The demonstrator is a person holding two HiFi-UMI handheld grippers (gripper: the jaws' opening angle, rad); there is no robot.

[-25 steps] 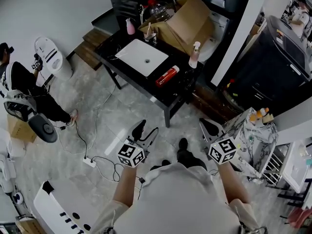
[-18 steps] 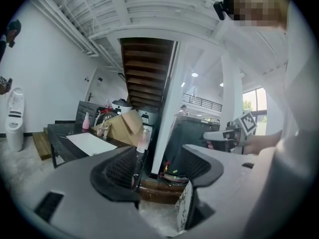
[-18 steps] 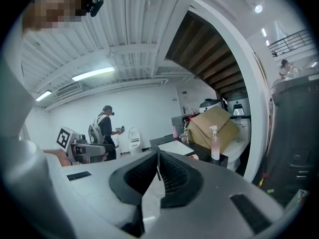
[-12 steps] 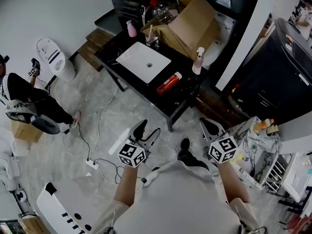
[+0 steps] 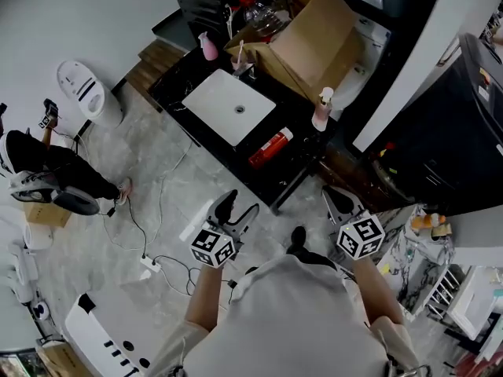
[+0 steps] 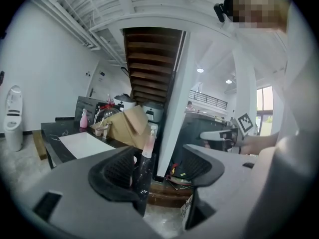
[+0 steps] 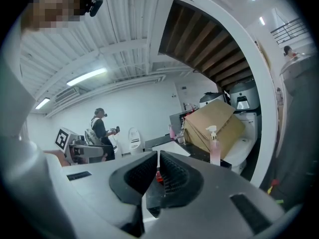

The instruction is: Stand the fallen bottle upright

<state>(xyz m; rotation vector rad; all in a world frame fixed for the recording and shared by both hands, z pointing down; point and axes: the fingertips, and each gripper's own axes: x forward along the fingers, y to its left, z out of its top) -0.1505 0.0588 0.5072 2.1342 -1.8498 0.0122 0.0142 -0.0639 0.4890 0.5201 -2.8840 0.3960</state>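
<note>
A red bottle (image 5: pixel 269 148) lies on its side on the black table (image 5: pixel 292 141), right of the white sink basin (image 5: pixel 229 106). In the right gripper view only a sliver of the red bottle (image 7: pixel 158 177) shows through the jaw gap. A pink spray bottle (image 5: pixel 321 110) (image 6: pixel 148 142) (image 7: pixel 215 148) stands upright at the table's right corner. My left gripper (image 5: pixel 238 208) (image 6: pixel 159 168) hangs over the floor short of the table, open; its jaws have just been opening, with nothing between them. My right gripper (image 5: pixel 336 199) (image 7: pixel 157 171) is beside it, shut and holding nothing.
A cardboard box (image 5: pixel 306 42) and a small pink bottle (image 5: pixel 206 45) sit at the table's far side. A seated person (image 5: pixel 47 171) and a white appliance (image 5: pixel 82 93) are at the left. A power strip with cables (image 5: pixel 145 262) lies on the floor. A marbled cabinet (image 5: pixel 416 265) stands at the right.
The table has come nearer to both grippers as the person stepped forward. The red bottle still lies on its side.
</note>
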